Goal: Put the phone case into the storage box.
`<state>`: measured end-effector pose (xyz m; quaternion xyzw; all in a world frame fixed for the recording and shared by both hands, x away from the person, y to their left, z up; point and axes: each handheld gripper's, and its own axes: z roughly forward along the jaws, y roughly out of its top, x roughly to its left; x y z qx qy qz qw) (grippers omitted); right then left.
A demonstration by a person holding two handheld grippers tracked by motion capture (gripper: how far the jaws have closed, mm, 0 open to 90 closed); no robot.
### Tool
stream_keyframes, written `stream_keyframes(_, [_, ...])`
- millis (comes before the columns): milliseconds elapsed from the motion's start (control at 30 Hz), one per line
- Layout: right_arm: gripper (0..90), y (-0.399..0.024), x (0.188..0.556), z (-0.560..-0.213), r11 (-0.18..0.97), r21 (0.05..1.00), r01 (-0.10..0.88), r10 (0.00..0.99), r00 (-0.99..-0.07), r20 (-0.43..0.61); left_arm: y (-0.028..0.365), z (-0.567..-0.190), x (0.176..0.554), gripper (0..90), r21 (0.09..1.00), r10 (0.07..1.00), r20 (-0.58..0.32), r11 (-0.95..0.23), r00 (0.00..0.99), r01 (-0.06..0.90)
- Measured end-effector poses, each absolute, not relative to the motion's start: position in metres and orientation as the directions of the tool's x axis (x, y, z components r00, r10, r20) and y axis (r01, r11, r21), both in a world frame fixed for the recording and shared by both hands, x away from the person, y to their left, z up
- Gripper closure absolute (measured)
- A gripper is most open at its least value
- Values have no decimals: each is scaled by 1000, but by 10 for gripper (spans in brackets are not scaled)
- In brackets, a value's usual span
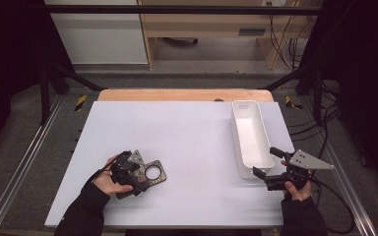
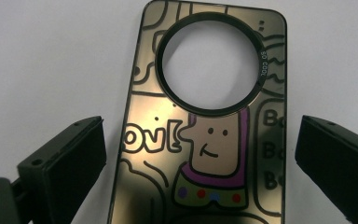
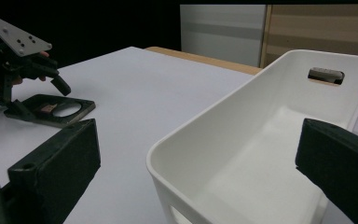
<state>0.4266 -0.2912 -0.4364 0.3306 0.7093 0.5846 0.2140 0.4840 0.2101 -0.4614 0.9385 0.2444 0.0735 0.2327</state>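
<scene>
Near the table's [image 1: 187, 128] front-left corner the left gripper [image 1: 128, 169] stands over a phone case [image 1: 150, 173] that lies flat on the white top, jaws spread wide to either side of it and touching neither long edge in the left gripper view. The case [image 2: 205, 135] is thin and glossy: if the jaws close too high they may slide off its edges, or tip it so it skids away across the smooth table. Its cartoon print shows letters like "ovi" and a repeated "Bo" at the right edge; tiny print on the camera ring is too small to read. Toward the front-right corner, the right gripper [image 1: 275, 169] hangs open beside the near end of the white bin [image 1: 248, 132], gripping nothing; a careless swing could knock that bin [image 3: 242, 140] askew.
</scene>
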Motion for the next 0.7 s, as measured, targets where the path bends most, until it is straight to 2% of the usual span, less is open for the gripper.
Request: stream_keyframes(700, [3, -291, 427, -436, 100, 971, 218, 718, -692, 82, 211, -466, 487, 87, 455, 483, 12, -782, 875, 426])
